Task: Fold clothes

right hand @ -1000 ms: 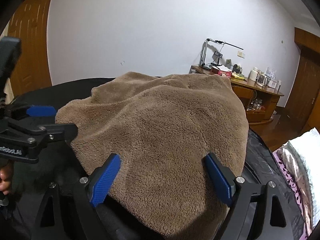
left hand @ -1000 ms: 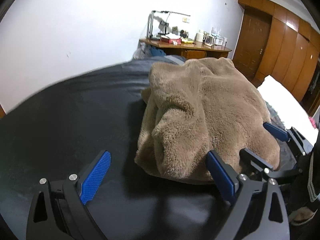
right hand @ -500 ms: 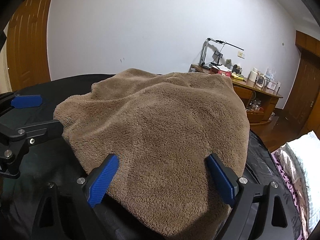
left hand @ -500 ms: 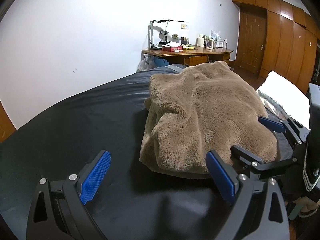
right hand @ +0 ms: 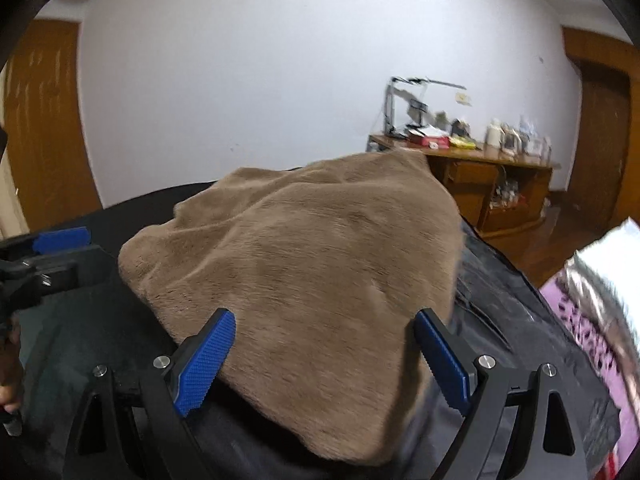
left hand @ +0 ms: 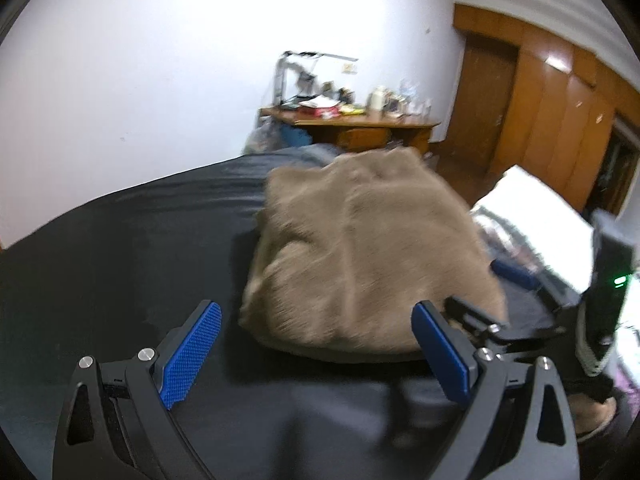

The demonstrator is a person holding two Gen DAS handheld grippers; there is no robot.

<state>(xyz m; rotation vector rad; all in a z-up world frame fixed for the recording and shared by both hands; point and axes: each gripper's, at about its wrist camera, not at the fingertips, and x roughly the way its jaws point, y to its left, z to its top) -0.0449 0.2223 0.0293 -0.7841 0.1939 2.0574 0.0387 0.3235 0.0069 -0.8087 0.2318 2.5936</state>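
A brown fleece garment (left hand: 360, 248) lies folded in a thick bundle on the black sheet (left hand: 120, 260). My left gripper (left hand: 316, 354) is open just short of its near edge, with only sheet between the blue pads. From the other side, my right gripper (right hand: 322, 356) is open, its pads either side of a corner of the garment (right hand: 304, 264) without pressing it. The right gripper (left hand: 480, 288) also shows at the bundle's right edge in the left wrist view. At the far left of the right wrist view the left gripper (right hand: 60, 258) hangs over the sheet.
A wooden desk (right hand: 480, 164) with a lamp and small items stands against the white wall. Wooden doors (left hand: 560, 128) line the right. A white pillow (left hand: 536, 208) and floral bedding (right hand: 588, 320) lie beside the sheet. A person's hand (right hand: 8, 392) holds the left tool.
Both grippers have drawn back a little from the garment, which now sits farther off in each view. The left view has tilted up and blurred. The bundle itself has not moved.
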